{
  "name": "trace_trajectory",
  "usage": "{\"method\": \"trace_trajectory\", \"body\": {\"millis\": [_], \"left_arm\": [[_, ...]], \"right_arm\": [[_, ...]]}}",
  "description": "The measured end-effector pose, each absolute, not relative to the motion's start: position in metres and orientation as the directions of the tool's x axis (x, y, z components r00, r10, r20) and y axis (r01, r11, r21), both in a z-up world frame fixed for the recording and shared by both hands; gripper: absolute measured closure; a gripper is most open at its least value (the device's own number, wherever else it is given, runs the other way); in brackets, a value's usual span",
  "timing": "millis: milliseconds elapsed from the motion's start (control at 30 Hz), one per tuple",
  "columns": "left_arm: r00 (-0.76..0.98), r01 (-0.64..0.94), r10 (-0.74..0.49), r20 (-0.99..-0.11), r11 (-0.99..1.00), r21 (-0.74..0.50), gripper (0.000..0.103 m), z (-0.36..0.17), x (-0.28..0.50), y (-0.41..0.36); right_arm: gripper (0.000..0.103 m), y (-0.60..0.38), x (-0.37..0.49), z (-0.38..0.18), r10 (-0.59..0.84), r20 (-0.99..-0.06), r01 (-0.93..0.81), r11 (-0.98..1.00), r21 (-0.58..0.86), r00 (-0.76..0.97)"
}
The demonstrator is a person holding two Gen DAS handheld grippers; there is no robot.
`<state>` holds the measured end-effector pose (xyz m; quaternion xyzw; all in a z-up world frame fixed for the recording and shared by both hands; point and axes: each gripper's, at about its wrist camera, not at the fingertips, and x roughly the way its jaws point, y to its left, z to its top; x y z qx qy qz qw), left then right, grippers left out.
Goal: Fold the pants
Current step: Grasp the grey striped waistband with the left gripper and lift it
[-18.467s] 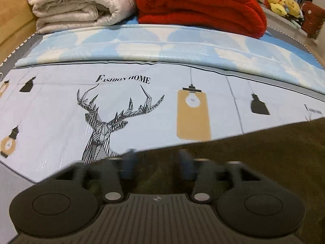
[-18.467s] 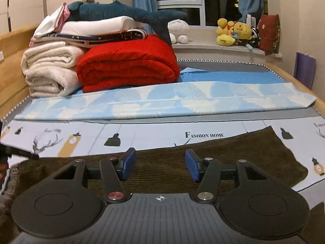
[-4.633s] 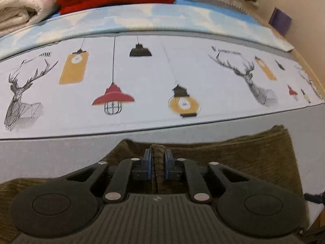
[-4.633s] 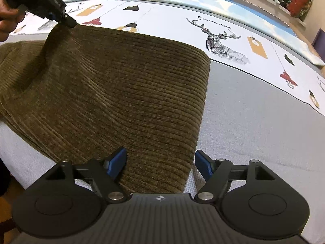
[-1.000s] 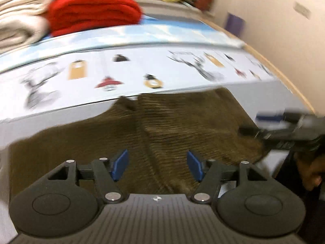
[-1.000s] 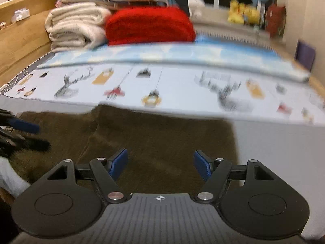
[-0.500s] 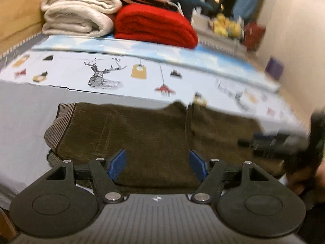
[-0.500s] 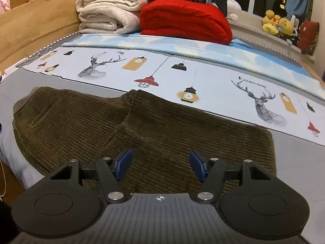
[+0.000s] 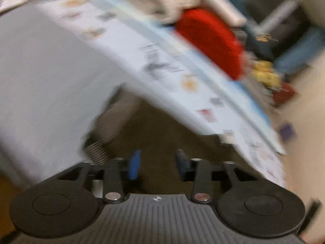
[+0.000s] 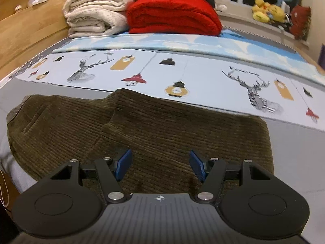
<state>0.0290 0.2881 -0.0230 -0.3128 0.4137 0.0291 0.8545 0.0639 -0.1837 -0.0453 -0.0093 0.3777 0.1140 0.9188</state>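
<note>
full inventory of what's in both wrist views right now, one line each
pants: 1, olive-brown corduroy, flat on the bed's near edge, partly folded
printed sheet: 1, pale blue with deer and lamps, behind the pants
red blanket: 1, folded, far end of bed
cream blankets: stack, left of the red one
plush toys: several, yellow, on the window ledge
wooden bed frame: 1, left side
left claw: blue pads, closing over the pants, no pad contact visible
right claw: blue pads, open over the pants
</note>
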Motion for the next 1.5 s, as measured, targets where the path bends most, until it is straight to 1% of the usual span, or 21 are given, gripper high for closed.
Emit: {"method": "trace_trajectory", "body": {"millis": [67,100,133,267,367,533,633,733,767,833,867,933,967,1033,1100,1200,1300,1400,1500], "left_arm": [[0.633,-0.366,-0.227,-0.740,0.754,-0.545,0.047,-0.033,0.031,0.302],[0.624,-0.388,-0.241,-0.744,0.731,-0.562,0.037,-0.036,0.032,0.310],[0.614,-0.413,-0.248,-0.749,0.708,-0.573,0.030,-0.040,0.033,0.316],[0.571,-0.531,-0.296,-0.766,0.578,-0.619,0.029,-0.063,0.036,0.343],[0.570,-0.556,-0.315,-0.758,0.532,-0.639,0.029,-0.074,0.041,0.352],[0.544,-0.587,-0.278,-0.792,0.549,-0.596,0.027,-0.086,0.056,0.352],[0.512,-0.610,-0.245,-0.823,0.571,-0.550,0.027,-0.095,0.068,0.345],[0.519,-0.593,-0.194,-0.832,0.619,-0.514,0.027,-0.095,0.074,0.334],[0.517,-0.588,-0.174,-0.838,0.640,-0.495,0.028,-0.094,0.076,0.329],[0.509,-0.570,-0.124,-0.852,0.693,-0.441,0.037,-0.090,0.078,0.317],[0.502,-0.566,-0.096,-0.859,0.715,-0.410,0.039,-0.088,0.078,0.312],[0.502,-0.560,-0.054,-0.863,0.740,-0.372,0.050,-0.083,0.076,0.305],[0.505,-0.558,-0.032,-0.862,0.750,-0.355,0.053,-0.080,0.075,0.301],[0.515,-0.549,0.002,-0.857,0.769,-0.328,0.065,-0.072,0.075,0.292],[0.538,-0.524,0.041,-0.842,0.799,-0.296,0.070,-0.058,0.074,0.280],[0.585,-0.471,0.092,-0.806,0.847,-0.246,0.074,-0.029,0.075,0.254],[0.648,-0.386,0.098,-0.756,0.897,-0.214,0.076,0.004,0.081,0.217],[0.709,-0.259,0.072,-0.701,0.952,-0.165,0.077,0.037,0.093,0.158],[0.766,-0.110,0.002,-0.642,0.986,-0.128,0.077,0.064,0.101,0.086]], "right_arm": [[0.038,-0.186,0.064,-0.047,0.202,-0.702,-0.211,0.975,0.075,0.683],[0.038,-0.186,0.063,-0.048,0.201,-0.703,-0.214,0.974,0.071,0.682],[0.038,-0.186,0.063,-0.049,0.201,-0.705,-0.218,0.974,0.067,0.681],[0.038,-0.185,0.064,-0.054,0.195,-0.718,-0.230,0.972,0.050,0.668],[0.038,-0.185,0.067,-0.057,0.192,-0.730,-0.225,0.973,0.053,0.656],[0.038,-0.182,0.068,-0.061,0.194,-0.742,-0.235,0.971,0.051,0.642],[0.037,-0.181,0.067,-0.063,0.202,-0.751,-0.244,0.968,0.057,0.628],[0.036,-0.183,0.067,-0.065,0.207,-0.767,-0.251,0.966,0.062,0.608],[0.036,-0.183,0.066,-0.066,0.201,-0.773,-0.251,0.966,0.057,0.601],[0.036,-0.184,0.066,-0.067,0.191,-0.781,-0.248,0.968,0.048,0.595],[0.036,-0.186,0.066,-0.066,0.185,-0.785,-0.245,0.969,0.045,0.591],[0.036,-0.190,0.066,-0.064,0.174,-0.790,-0.233,0.972,0.040,0.588],[0.036,-0.194,0.066,-0.062,0.170,-0.790,-0.225,0.973,0.042,0.589],[0.036,-0.204,0.064,-0.056,0.172,-0.785,-0.208,0.977,0.057,0.594],[0.035,-0.217,0.061,-0.052,0.181,-0.777,-0.190,0.978,0.081,0.603],[0.034,-0.238,0.058,-0.051,0.179,-0.777,-0.154,0.982,0.108,0.603],[0.034,-0.260,0.057,-0.052,0.199,-0.769,-0.116,0.980,0.161,0.608],[0.034,-0.278,0.057,-0.054,0.201,-0.770,-0.094,0.979,0.182,0.606],[0.034,-0.297,0.055,-0.052,0.175,-0.758,-0.076,0.983,0.165,0.629]]}}
